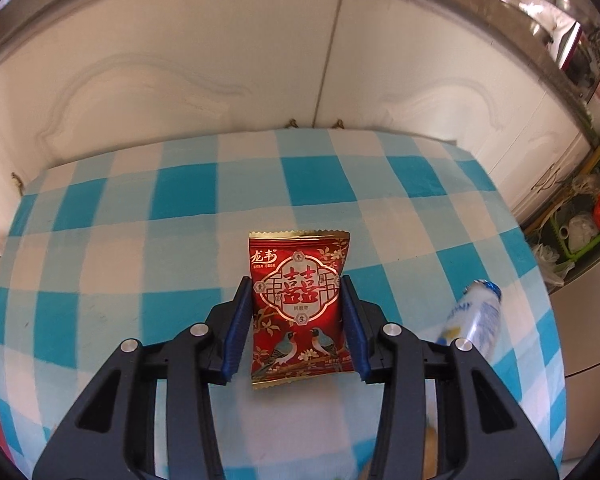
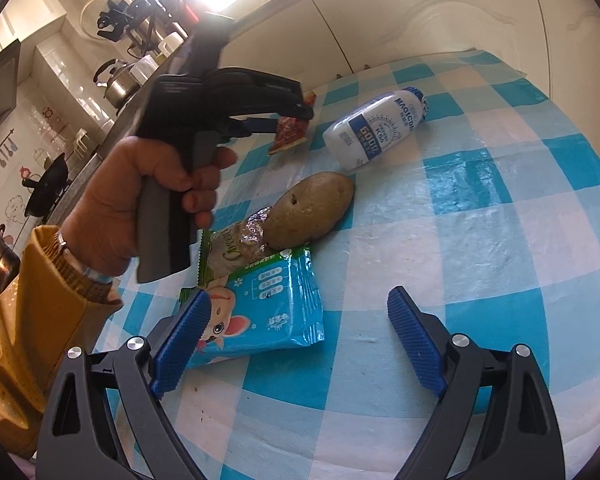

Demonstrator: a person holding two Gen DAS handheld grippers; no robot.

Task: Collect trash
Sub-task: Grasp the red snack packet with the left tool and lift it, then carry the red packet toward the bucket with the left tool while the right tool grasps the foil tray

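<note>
A red and gold snack packet [image 1: 298, 304] sits between the blue pads of my left gripper [image 1: 296, 280], which press on both its sides. From the right wrist view the same packet [image 2: 290, 130] hangs tilted in the left gripper [image 2: 296, 116], its lower edge at the checked tablecloth [image 2: 500, 240]. My right gripper [image 2: 300, 294] stands open low over the cloth, its left finger over the edge of a blue wipes packet [image 2: 268, 312]. A crumpled green wrapper [image 2: 228, 248], a potato [image 2: 312, 210] and a white bottle [image 2: 374, 128] on its side lie beyond it.
White cabinet doors [image 1: 220, 60] close off the table's far side. A person's hand [image 2: 140, 200] with a yellow sleeve holds the left gripper's handle. A counter with a kettle [image 2: 118, 80] runs at the left. A green rack [image 1: 580, 220] stands off the table's right.
</note>
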